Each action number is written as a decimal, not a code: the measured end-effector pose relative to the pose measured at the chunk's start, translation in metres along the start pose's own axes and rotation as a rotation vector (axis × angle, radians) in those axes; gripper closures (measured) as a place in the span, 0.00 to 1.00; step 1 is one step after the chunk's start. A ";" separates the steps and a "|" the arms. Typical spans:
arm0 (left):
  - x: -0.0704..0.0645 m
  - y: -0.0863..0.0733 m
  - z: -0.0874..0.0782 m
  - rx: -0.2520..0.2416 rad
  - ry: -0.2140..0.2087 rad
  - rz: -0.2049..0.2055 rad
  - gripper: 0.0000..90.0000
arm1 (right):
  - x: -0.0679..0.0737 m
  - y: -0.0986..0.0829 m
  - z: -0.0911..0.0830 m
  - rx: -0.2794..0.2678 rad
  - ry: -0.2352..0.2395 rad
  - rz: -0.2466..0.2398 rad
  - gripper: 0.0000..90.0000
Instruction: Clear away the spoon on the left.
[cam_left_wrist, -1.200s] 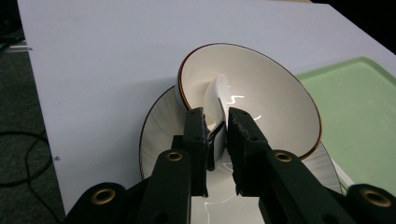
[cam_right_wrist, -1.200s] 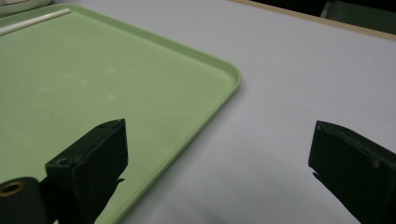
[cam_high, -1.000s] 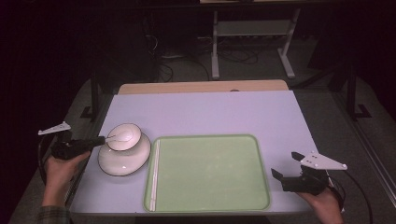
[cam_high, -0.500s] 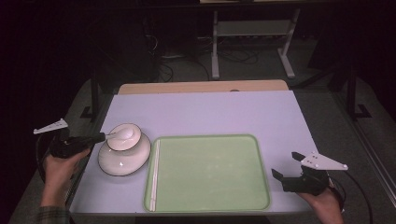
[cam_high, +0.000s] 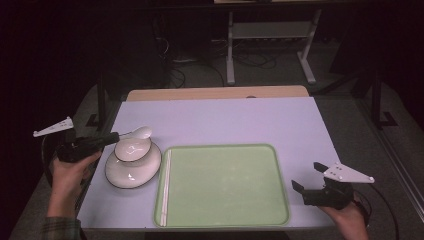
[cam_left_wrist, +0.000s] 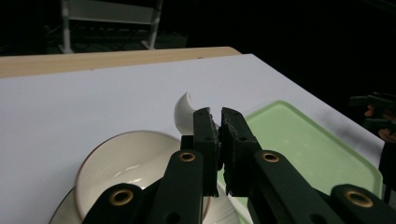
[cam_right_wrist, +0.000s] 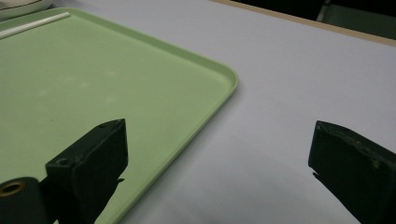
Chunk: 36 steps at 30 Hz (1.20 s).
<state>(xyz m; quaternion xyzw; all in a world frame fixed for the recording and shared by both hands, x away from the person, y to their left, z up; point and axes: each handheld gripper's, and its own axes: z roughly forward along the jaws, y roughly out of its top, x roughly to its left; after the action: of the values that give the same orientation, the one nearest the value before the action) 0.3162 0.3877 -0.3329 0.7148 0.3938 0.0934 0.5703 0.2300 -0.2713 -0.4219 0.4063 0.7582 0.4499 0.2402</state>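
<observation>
A white ceramic spoon (cam_high: 138, 133) is clamped by its handle in my left gripper (cam_high: 116, 135), held just above and behind a small white bowl (cam_high: 132, 149). The bowl rests on a white plate (cam_high: 133, 171) at the table's left. In the left gripper view the jaws are pressed together at the gripper tip (cam_left_wrist: 219, 119) with the spoon's scoop (cam_left_wrist: 183, 111) rising beyond them, over the bowl (cam_left_wrist: 116, 163). My right gripper (cam_high: 306, 179) stands open near the front right corner, beside the green tray (cam_high: 225, 185), nothing between its fingers (cam_right_wrist: 95, 154).
A thin white stick (cam_high: 165, 185) lies along the tray's left edge. The white tabletop (cam_high: 225, 120) stretches bare behind the tray, with a wooden strip (cam_high: 215, 93) at its far edge. A metal stand (cam_high: 270, 40) stands on the floor beyond.
My left gripper has lifted the spoon out of the bowl and drawn it up and slightly back. The right gripper has stayed still.
</observation>
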 end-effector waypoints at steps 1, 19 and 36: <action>-0.002 0.002 0.003 0.004 -0.007 0.007 0.95 | 0.000 0.000 0.000 -0.001 0.000 0.002 0.04; -0.031 0.018 0.060 0.043 -0.111 0.052 0.95 | -0.001 0.000 -0.003 -0.012 0.000 0.006 0.04; -0.056 0.014 0.127 0.149 -0.158 0.093 0.95 | -0.002 -0.001 -0.002 -0.008 0.000 0.009 0.04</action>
<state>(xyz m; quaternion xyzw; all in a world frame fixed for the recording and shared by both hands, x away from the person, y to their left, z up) 0.3586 0.2554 -0.3445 0.7780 0.3198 0.0335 0.5398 0.2290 -0.2740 -0.4213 0.4087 0.7545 0.4540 0.2399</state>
